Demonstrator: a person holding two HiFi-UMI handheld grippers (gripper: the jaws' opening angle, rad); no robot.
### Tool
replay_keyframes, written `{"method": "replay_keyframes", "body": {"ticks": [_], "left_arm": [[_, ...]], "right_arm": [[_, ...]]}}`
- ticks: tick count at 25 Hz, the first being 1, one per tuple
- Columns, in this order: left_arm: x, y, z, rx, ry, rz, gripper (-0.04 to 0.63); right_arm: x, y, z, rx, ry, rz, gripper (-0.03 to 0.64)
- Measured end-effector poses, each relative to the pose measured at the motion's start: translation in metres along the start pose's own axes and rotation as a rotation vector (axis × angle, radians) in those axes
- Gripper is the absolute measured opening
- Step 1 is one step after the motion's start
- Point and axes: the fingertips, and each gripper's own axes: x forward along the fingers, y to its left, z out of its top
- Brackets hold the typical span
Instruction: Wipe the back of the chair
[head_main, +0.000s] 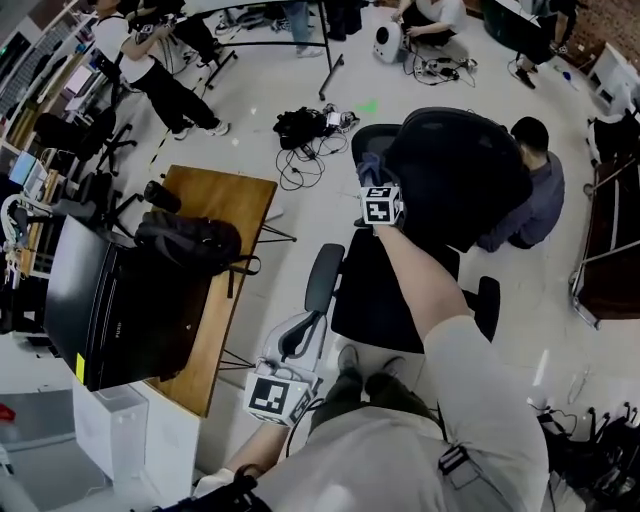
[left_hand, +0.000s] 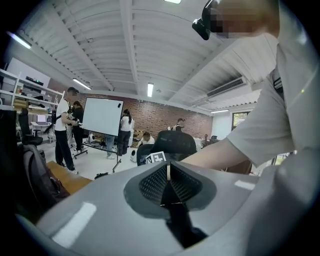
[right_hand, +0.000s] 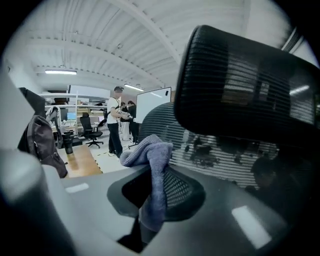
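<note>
A black mesh office chair (head_main: 450, 180) stands in front of me, its backrest and headrest (right_hand: 250, 85) filling the right gripper view. My right gripper (head_main: 372, 178) is shut on a blue-grey cloth (right_hand: 152, 170), held up against the left edge of the chair's back (head_main: 372, 140). The cloth (head_main: 368, 165) bunches above the jaws. My left gripper (head_main: 300, 335) hangs low beside the chair's left armrest (head_main: 323, 277), jaws shut with nothing between them (left_hand: 169, 175). It points toward the chair (left_hand: 175, 142) from a distance.
A wooden table (head_main: 225, 250) with a black backpack (head_main: 190, 240) and a black monitor (head_main: 105, 310) stands at my left. A person in blue (head_main: 535, 190) crouches behind the chair. Cables (head_main: 305, 130) lie on the floor beyond. Other people stand at the far left (head_main: 150, 70).
</note>
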Motion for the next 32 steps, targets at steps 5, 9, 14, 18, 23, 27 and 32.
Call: {"method": "replay_keyframes", "body": {"ticks": [5,9,14,18,23,27,32], "left_arm": [[0.010,-0.003,0.002,-0.015,0.002,-0.065,0.103],[0.019,-0.013,0.004,-0.029,-0.002,-0.162,0.103],[0.034,-0.047,0.002,-0.036,0.009,-0.283,0.103],[0.068,-0.085,0.022,-0.029,0.028,-0.335,0.103],[0.056,-0.103,0.013,-0.014,0.012,-0.291,0.103],[0.048,-0.068,-0.008,-0.021,0.016,-0.195,0.103],[0.059,-0.036,-0.012,-0.030,0.031,-0.049,0.103]], "right_arm": [[-0.051,-0.072,-0.011,0.058,-0.021,-0.135,0.046],[-0.120,-0.168,-0.036,0.096,-0.011,-0.313,0.046],[-0.207,-0.270,-0.071,0.172,0.009,-0.488,0.046],[-0.231,-0.314,-0.051,0.178,-0.001,-0.493,0.046],[-0.237,-0.229,-0.046,0.150,-0.107,-0.327,0.046],[-0.166,-0.065,-0.054,0.077,-0.145,-0.046,0.046],[-0.047,0.028,-0.045,-0.002,-0.046,0.123,0.046]]}}
